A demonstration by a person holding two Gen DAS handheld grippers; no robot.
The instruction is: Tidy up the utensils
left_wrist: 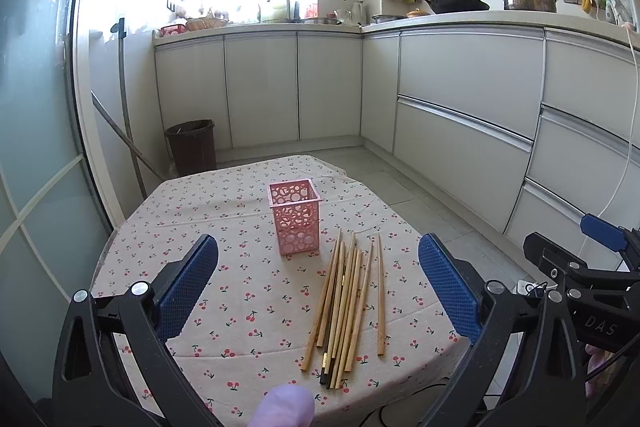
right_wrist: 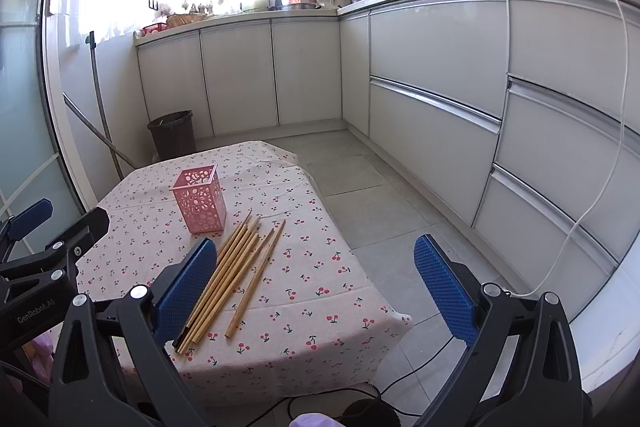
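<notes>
Here, chopsticks (left_wrist: 344,307) beside pink basket (left_wrist: 296,217), ahead of both hand-held grippers, left hand-held gripper (left_wrist: 318,291) and right hand-held gripper (right_wrist: 316,287), jaws wide, empty.

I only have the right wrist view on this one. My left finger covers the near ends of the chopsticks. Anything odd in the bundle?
Observer: Yes. The left wrist view shows one dark-handled chopstick among the bamboo chopsticks.
Operator: Is the left gripper holding anything?
Observer: No, the left gripper is open, above the table.
Operator: Anything in the pink basket?
Observer: The pink basket stands upright; through its holes it looks empty.
</notes>
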